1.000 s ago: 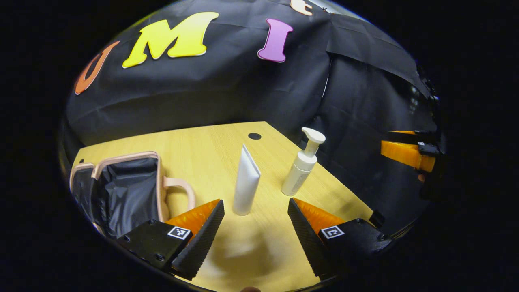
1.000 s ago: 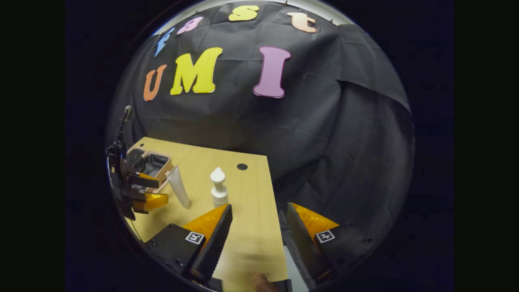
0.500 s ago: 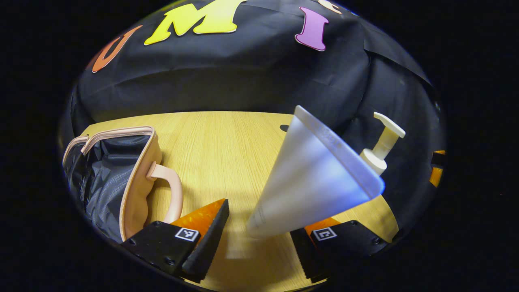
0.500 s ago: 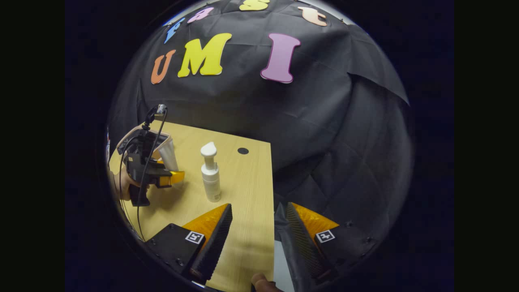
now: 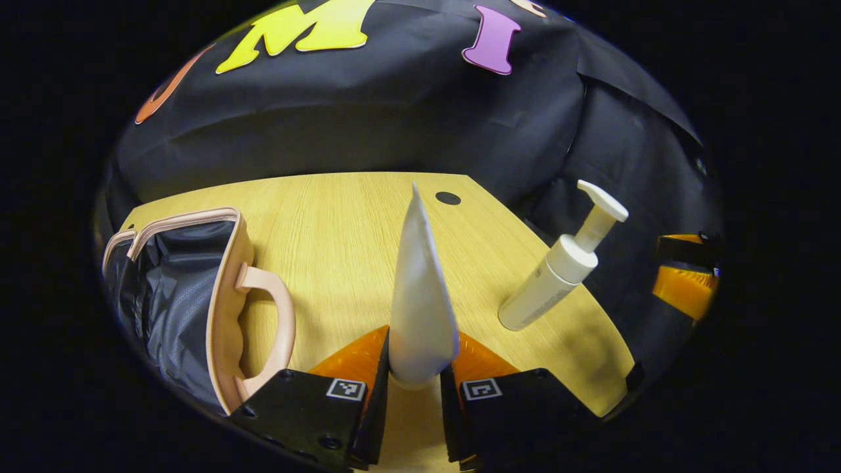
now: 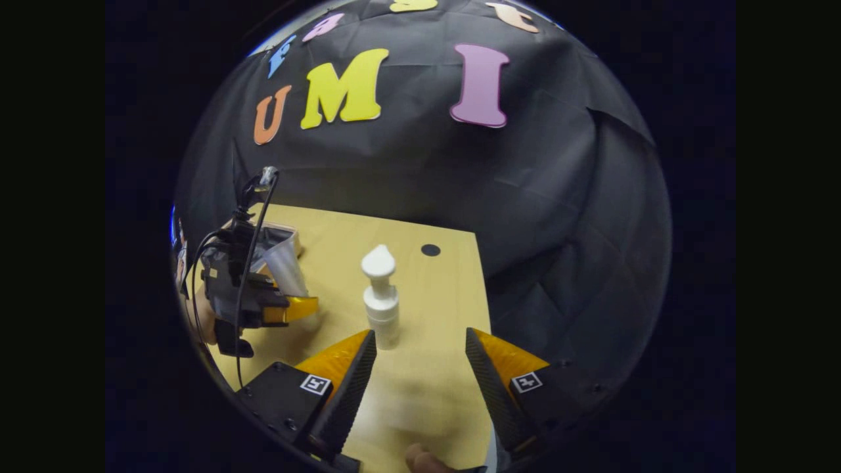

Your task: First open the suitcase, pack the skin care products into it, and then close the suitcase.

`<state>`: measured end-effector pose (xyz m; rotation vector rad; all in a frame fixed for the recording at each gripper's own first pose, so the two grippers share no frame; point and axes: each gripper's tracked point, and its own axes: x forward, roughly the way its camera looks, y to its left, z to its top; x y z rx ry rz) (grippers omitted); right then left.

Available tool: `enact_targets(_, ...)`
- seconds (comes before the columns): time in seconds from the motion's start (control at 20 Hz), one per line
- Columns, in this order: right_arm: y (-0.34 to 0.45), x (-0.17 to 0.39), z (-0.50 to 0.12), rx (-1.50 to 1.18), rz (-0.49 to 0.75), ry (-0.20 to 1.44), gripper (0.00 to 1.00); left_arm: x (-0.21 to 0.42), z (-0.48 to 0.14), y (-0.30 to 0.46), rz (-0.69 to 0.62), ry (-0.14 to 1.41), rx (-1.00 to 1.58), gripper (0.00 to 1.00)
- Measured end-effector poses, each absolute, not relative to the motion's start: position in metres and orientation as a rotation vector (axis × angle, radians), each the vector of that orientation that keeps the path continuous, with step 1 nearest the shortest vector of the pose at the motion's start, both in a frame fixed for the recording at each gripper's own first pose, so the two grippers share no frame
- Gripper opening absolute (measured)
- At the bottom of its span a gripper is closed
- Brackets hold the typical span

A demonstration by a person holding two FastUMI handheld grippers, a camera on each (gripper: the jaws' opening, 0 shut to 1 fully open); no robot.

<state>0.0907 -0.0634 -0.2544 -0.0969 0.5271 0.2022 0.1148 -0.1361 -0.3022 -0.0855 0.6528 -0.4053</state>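
Observation:
In the left gripper view my left gripper (image 5: 414, 378) is shut on the cap end of a white tube (image 5: 420, 295), which stands upright between the fingers. The pink suitcase (image 5: 227, 295) lies open at the left, showing its dark lining and its handle. A white pump bottle (image 5: 558, 272) stands to the right on the wooden table (image 5: 341, 230). In the right gripper view my right gripper (image 6: 420, 368) is open just in front of the pump bottle (image 6: 380, 295), not touching it. The left gripper (image 6: 289, 309) holds the tube (image 6: 286, 269) at the left, before the suitcase (image 6: 289, 233).
The table's right edge (image 6: 483, 289) runs close beside the pump bottle, with black cloth wall behind. A round cable hole (image 6: 430, 250) sits near the far corner. A hand (image 6: 197, 315) and a cable (image 6: 253, 223) belong to the left gripper.
My left gripper closed on the tube and set it upright. The right gripper swung left and nearer, so the pump bottle now sits just ahead of its fingers.

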Motion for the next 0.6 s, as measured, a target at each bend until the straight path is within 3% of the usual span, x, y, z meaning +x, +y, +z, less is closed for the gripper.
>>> enact_targets(0.35, -0.026, 0.14, -0.289, 0.003, 0.196, 0.587, 0.81, 0.056, -0.249, -0.119, -0.469, 0.626, -0.061, 0.39)
enact_targets(0.55, -0.02, 0.165, -0.316, 0.004, 0.158, 0.618, 0.75, 0.025, -0.231, -0.084, -0.443, 0.636, -0.049, 0.39)
enact_targets(0.6, -0.019, 0.168, -0.321, -0.001, 0.146, 0.622, 0.78, 0.018, -0.225, -0.075, -0.433, 0.635, -0.055, 0.39)
